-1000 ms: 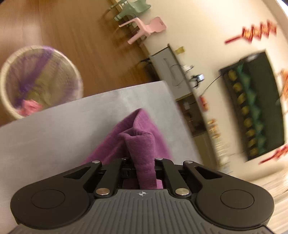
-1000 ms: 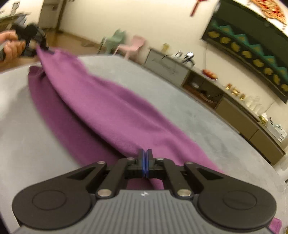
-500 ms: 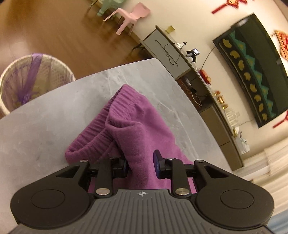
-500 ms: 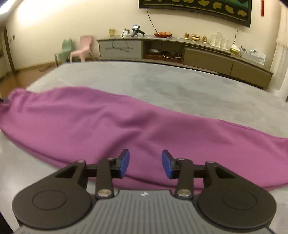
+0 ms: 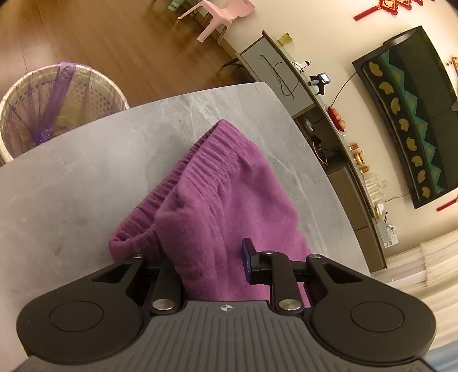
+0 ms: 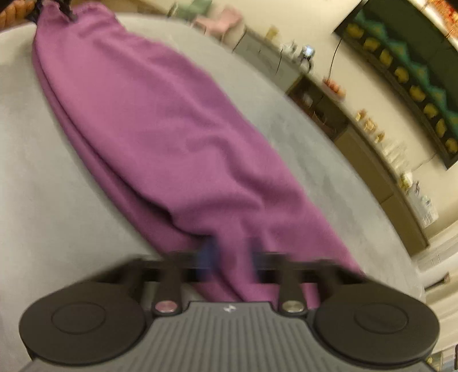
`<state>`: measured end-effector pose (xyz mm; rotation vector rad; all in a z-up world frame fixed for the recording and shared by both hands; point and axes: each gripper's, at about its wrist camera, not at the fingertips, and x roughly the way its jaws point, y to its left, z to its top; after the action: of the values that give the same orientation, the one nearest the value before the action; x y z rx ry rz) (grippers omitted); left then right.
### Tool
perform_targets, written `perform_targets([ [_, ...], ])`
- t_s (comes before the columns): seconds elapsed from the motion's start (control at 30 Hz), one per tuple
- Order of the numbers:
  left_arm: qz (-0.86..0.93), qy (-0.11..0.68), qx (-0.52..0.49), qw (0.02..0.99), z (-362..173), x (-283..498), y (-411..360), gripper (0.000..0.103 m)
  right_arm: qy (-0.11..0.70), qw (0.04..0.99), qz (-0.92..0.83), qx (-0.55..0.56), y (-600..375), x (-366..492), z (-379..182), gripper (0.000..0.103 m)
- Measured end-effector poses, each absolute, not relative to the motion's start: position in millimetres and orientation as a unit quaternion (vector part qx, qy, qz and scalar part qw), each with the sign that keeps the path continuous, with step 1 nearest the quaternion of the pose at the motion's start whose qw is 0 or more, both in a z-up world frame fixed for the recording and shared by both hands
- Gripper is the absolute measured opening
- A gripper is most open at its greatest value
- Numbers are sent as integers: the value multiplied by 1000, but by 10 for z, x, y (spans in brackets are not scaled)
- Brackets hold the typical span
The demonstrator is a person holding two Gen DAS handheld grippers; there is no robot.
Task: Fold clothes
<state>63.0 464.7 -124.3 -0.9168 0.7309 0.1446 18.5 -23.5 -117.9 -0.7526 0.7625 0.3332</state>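
The purple trousers (image 5: 229, 206) lie stretched along the grey desk (image 5: 86, 177), no longer lifted as a second ago. The left hand-held gripper (image 5: 210, 267), which then pinched the waistband, has its jaws apart now, just closing a little, cloth loose between them. The right hand-held gripper (image 6: 229, 254), wide half a second ago, is blurred but clamped on the leg end.

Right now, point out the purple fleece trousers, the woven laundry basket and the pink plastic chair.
purple fleece trousers (image 5: 229, 183), left wrist view, on the fabric just below the ribbed waistband.
woven laundry basket (image 5: 100, 94), left wrist view, on its inner wall near the rim.
pink plastic chair (image 5: 229, 8), left wrist view, on its seat.
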Motion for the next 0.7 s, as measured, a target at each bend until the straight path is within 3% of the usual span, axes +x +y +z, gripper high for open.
perform_targets([
  [0.13, 86, 344, -434, 828, -1252, 591, 4698, 10, 365, 847, 160, -350, -467, 132, -1030, 1],
  [0.43, 95, 335, -410, 843, -1100, 545, 4602, 10, 393, 853, 182, -291, -730, -46, -1047, 2],
  [0.5, 80, 337, -407, 845, -1086, 544, 4571, 11, 391, 874, 195, -215, -940, -6, -899, 18],
  [0.63, 75, 346, -395, 848, -1092, 562, 4508, 11, 384, 901, 180, -87, -1385, 185, -680, 28],
  [0.7, 77, 351, -393, 847, -1131, 582, 4517, 10, 380, 911, 158, -33, -1617, 325, -601, 28],
])
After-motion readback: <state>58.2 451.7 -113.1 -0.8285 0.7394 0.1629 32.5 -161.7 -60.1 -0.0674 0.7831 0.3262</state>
